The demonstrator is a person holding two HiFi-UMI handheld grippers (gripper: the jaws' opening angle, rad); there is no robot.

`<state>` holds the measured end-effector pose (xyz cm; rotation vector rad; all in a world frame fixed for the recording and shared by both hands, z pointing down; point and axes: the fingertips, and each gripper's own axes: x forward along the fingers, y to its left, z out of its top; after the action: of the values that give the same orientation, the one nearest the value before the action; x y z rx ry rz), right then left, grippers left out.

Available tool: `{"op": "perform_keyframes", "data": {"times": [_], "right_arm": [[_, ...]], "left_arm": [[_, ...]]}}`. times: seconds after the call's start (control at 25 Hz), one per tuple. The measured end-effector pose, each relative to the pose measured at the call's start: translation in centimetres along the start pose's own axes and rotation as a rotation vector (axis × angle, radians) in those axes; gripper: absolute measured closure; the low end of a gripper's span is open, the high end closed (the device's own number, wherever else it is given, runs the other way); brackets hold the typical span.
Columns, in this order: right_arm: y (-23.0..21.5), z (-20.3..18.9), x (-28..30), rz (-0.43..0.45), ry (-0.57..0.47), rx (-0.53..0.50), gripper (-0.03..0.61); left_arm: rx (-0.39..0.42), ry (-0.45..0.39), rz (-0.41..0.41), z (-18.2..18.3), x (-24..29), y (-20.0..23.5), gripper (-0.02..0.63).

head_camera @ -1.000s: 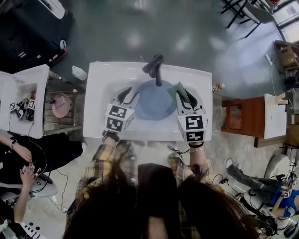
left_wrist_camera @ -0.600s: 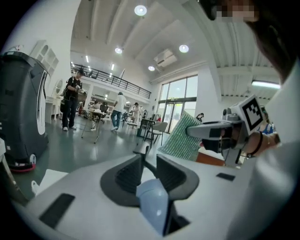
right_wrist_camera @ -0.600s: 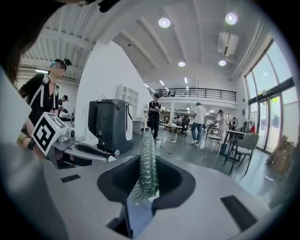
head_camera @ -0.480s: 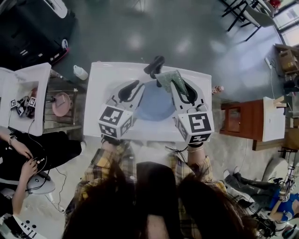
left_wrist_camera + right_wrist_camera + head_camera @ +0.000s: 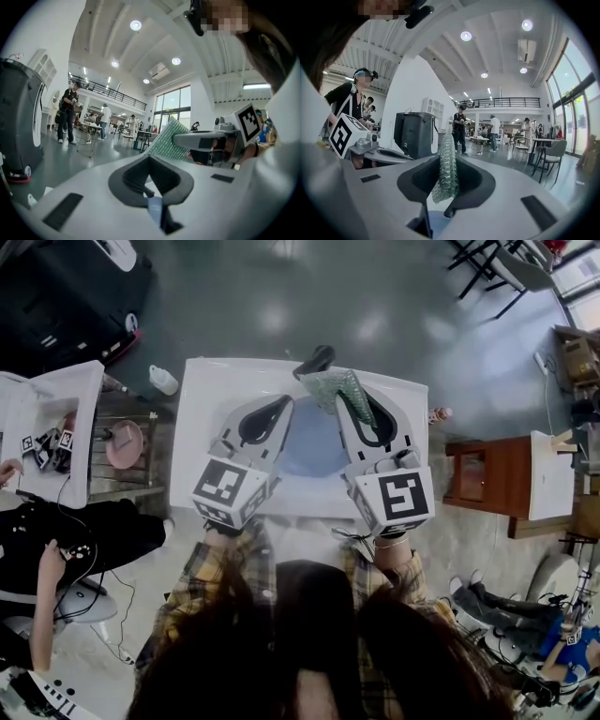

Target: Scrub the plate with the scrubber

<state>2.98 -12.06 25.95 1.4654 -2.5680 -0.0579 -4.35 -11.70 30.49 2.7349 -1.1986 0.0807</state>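
left tongs (image 5: pixel 151 186) closed, raised over the white counter (image 5: pixel 199 418). right tongs (image 5: pixel 443 187) gripping the green mesh scrubber (image 5: pixel 446 164) - held above the round blue plate (image 5: pixel 314 454) in the counter's basin.

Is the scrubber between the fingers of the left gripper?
No, the scrubber is pinched between the fingers of the right gripper.

Pale blue plate (image 5: pixel 309 454) between the tongs; green, glinting mesh scrubber (image 5: pixel 330 382) in the right tongs (image 5: pixel 349 399) — white tabletop (image 5: pixel 202 399) beneath both; left tongs (image 5: pixel 281 407) grey-white, black-and-white square markers.
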Motion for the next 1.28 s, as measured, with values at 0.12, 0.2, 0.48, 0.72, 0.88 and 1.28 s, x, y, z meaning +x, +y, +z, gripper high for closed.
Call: {"op": "perform_keyframes", "data": {"times": [0.12,0.2,0.48,0.72,0.88,1.28], "right_arm": [[0.3,0.4,-0.4,-0.002,-0.014,-0.003,0.479],[0.2,0.5,-0.6,-0.019,-0.002,-0.003,0.479],[0.9,0.2,-0.7,0.011,-0.007,-0.017,0.479],[0.8,0.7,-0.5,0.001,0.011,-0.009,0.479],[1.4,1.3,-0.5,0.043,-0.016,-0.025,0.479],[1.2,1.4,-0.9,0.041,-0.014,-0.023,0.479]], "left_arm": [[-0.005,-0.017,0.001,0.6,-0.3,-0.3,0.598],[0.002,-0.026,0.000,1.1,-0.5,-0.5,0.598],[0.046,-0.043,-0.032,2.1,-0.9,-1.3,0.598],[0.068,-0.039,-0.028,2.4,-0.8,-1.4,0.598],[0.069,-0.035,-0.020,2.6,-0.8,-1.2,0.598],[0.077,-0.019,-0.006,2.3,-0.7,-1.2,0.598]]}}
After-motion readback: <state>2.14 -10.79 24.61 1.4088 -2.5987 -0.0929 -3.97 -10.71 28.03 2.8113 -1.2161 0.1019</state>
